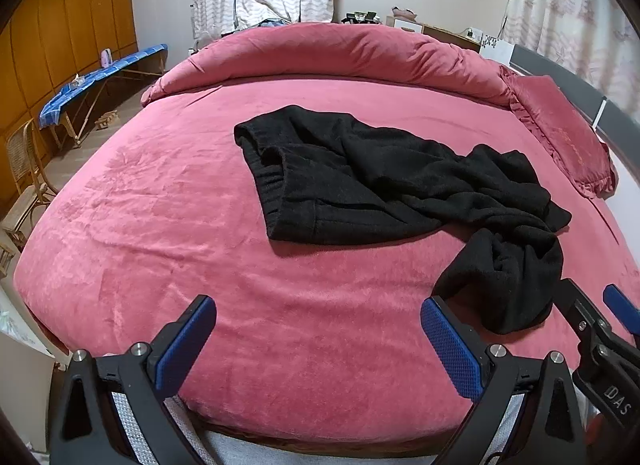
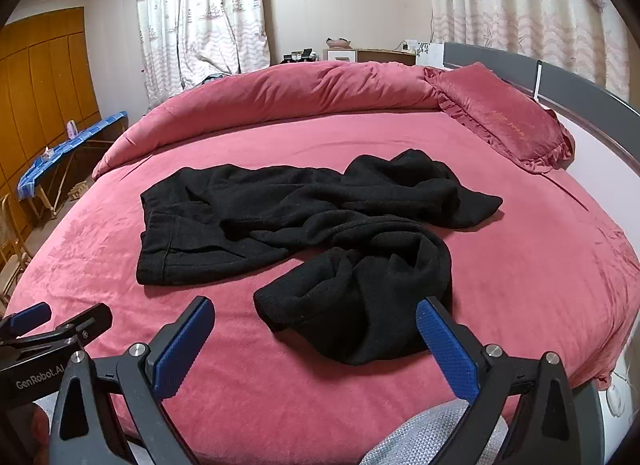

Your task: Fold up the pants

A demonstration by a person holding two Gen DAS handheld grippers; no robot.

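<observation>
I see the pants (image 2: 280, 225) lying crumpled in the middle of the frame on the bed (image 2: 520, 265), black against the pink cover. They look like thick, soft fleece or knit: limp, not slippery, light enough to lift by an edge, and likely to sag and drag on the plush cover.

In the right wrist view their long axis runs roughly left to right, with the waistband at the left and the legs trailing right. One leg curls back toward the bottom of the frame and ends in a bunched heap.

I hold the left gripper (image 1: 318, 339) and the right gripper (image 2: 314, 339) low in their frames, both with jaws wide apart and holding nothing. I judge the heaped leg end, just ahead of the right jaws, the best first hold, then the waistband corners.
</observation>
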